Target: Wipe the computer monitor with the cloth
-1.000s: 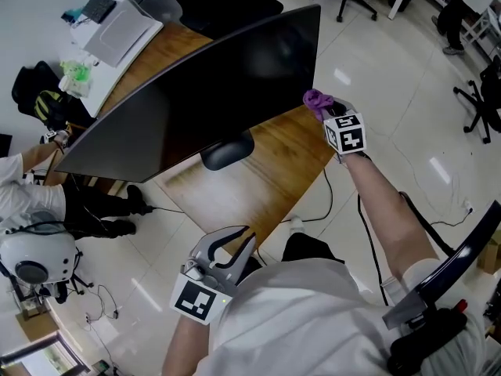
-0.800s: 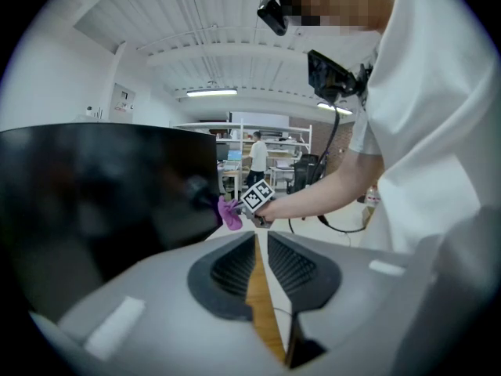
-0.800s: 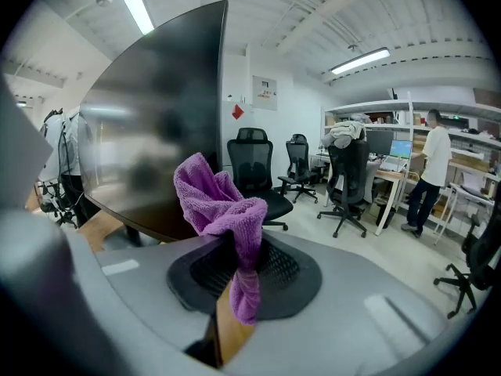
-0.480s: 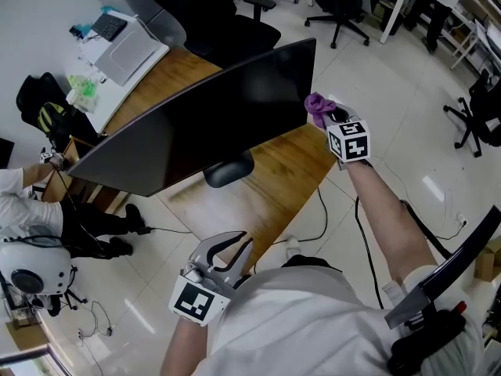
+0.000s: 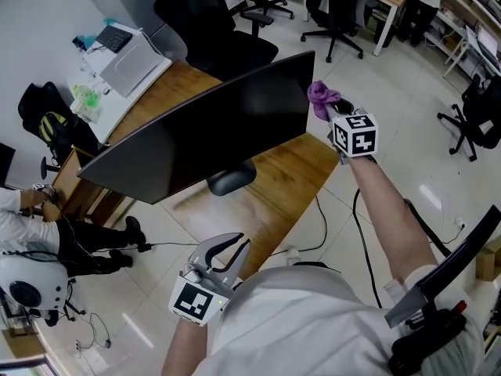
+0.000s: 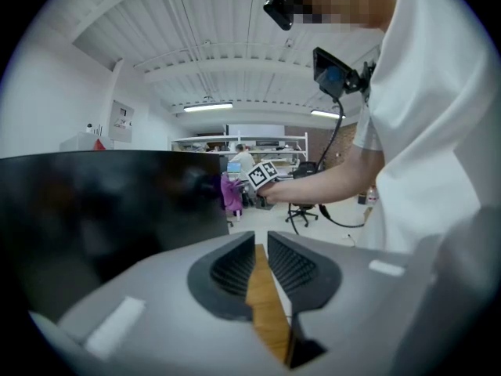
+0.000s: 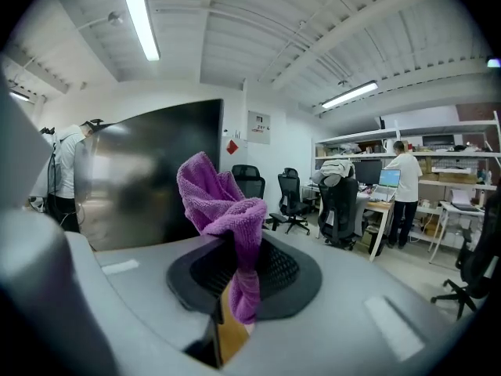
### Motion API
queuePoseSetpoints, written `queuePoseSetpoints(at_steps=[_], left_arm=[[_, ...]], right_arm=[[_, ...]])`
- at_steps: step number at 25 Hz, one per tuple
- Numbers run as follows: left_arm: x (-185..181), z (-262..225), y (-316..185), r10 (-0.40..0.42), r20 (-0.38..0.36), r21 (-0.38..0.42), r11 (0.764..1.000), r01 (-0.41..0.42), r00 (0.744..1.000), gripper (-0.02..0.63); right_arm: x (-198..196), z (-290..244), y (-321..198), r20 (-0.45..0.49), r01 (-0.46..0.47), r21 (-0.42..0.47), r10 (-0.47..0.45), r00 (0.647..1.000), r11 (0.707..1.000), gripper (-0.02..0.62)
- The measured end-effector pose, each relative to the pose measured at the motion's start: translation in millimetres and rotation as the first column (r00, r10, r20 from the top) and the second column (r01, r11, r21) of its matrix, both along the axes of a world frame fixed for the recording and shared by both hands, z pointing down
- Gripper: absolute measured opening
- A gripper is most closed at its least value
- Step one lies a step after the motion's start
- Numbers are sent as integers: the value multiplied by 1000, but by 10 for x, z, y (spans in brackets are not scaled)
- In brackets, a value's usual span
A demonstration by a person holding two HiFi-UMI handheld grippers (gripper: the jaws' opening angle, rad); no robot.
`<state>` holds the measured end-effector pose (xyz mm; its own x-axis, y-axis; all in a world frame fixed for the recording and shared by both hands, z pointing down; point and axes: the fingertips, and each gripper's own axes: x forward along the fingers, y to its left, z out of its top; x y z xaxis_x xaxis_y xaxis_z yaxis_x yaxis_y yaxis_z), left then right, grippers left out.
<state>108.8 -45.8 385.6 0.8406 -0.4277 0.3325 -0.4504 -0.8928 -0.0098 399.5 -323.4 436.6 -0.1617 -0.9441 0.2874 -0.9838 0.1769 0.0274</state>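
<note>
The wide black monitor (image 5: 211,139) stands on a wooden desk (image 5: 270,182), its screen facing me. My right gripper (image 5: 335,110) is shut on a purple cloth (image 5: 321,95) and holds it against the screen's right edge, near the upper corner. In the right gripper view the cloth (image 7: 218,198) bunches up out of the closed jaws of the right gripper (image 7: 239,261), with the monitor (image 7: 149,171) just to the left. My left gripper (image 5: 227,251) hangs low by my body, shut and holding nothing. The left gripper view shows that gripper (image 6: 260,245) below the monitor (image 6: 102,202), with the cloth (image 6: 232,194) far off.
The monitor's oval foot (image 5: 231,180) rests mid-desk. A white laptop (image 5: 129,53) and green items lie at the desk's far end. Office chairs (image 5: 219,22) stand behind the desk. A person (image 5: 23,225) sits at the left. A cable (image 5: 317,225) runs over the floor.
My right gripper has carried the cloth up the monitor's right edge, closer to the top corner. The left gripper has stayed where it was.
</note>
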Motion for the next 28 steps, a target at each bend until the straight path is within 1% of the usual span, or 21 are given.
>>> queuePoseSetpoints(at_steps=[5,12,16,21,23,26,28], left_arm=[[-104,6,14,-10,-5,0,1000,10,1000,71],[-171,-35,92,-26,1,16,1000,26,1000,71],[-215,-65,91,-41,-2,23,999,41,999,71],[-214,-78,174,-51,-7,11,999,51,999,71],[-237,-114,175,-74,-22,-3,997,74,997,71],[-254,-151,167,-113,-47,-27,993,112,992,71],[-261,-132,203,-128,-46,-51,991,126,991,71]], right_arm=[[3,-443,-64,31,-18,53,16,999,998,49],[21,-1090,-139,32,-21,137,17,999,990,48],[-20,-1342,-172,34,-23,174,17,999,984,48],[-13,-1443,-80,39,-26,187,19,999,982,49],[-16,-1488,-51,40,-30,199,22,999,979,49],[-118,-1523,14,35,-1,214,-7,999,977,48],[-205,-1377,161,37,28,198,-35,999,980,49]])
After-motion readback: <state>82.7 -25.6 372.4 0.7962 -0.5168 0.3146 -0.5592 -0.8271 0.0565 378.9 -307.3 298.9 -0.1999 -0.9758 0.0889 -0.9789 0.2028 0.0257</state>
